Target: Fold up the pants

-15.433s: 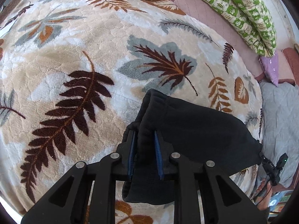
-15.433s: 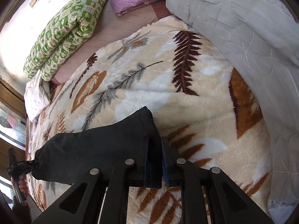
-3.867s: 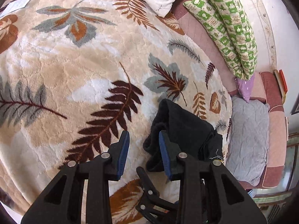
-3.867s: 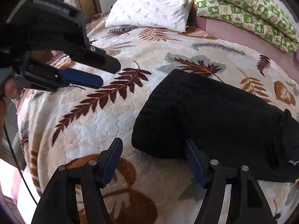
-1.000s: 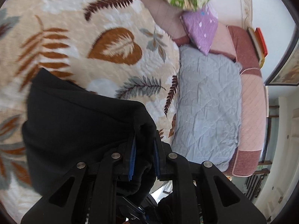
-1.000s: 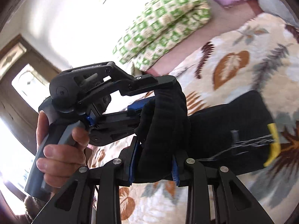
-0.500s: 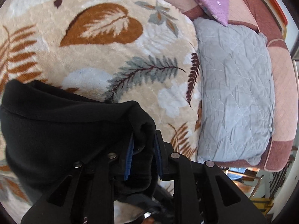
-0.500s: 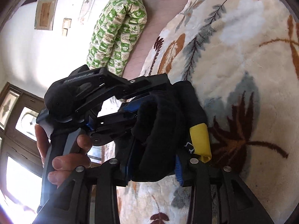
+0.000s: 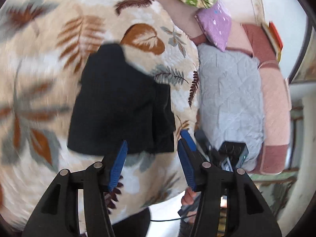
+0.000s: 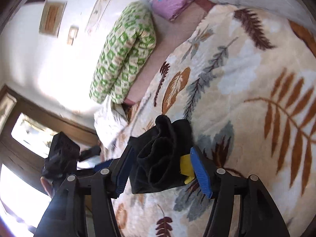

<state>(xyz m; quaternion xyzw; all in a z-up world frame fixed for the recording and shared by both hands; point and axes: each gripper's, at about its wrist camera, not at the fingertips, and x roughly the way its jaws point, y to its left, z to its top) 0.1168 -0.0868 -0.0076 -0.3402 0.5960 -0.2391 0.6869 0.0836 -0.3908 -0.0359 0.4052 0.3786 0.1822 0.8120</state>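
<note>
The black pants point(image 9: 120, 106) lie folded into a compact stack on the leaf-patterned blanket point(image 9: 49, 59). My left gripper point(image 9: 152, 162) is open, pulled back just short of the stack's near edge, touching nothing. In the right wrist view the folded pants point(image 10: 164, 158) show their stacked edges and a yellow tag point(image 10: 185, 167). My right gripper point(image 10: 162, 175) is open, its blue pads on either side of the stack, wide of the cloth. The right gripper's blue pad also shows in the left wrist view point(image 9: 185, 136).
A grey quilt point(image 9: 229, 98) lies right of the blanket, with a purple pillow point(image 9: 215, 23) and a green patterned roll point(image 10: 124, 53) beyond. The bed's edge is near the left gripper. A white pillow point(image 10: 110, 118) lies near a wooden door frame point(image 10: 23, 138).
Both grippers have opened and let go of the pants. The folded stack now rests on the blanket, and the left gripper has drawn back from it.
</note>
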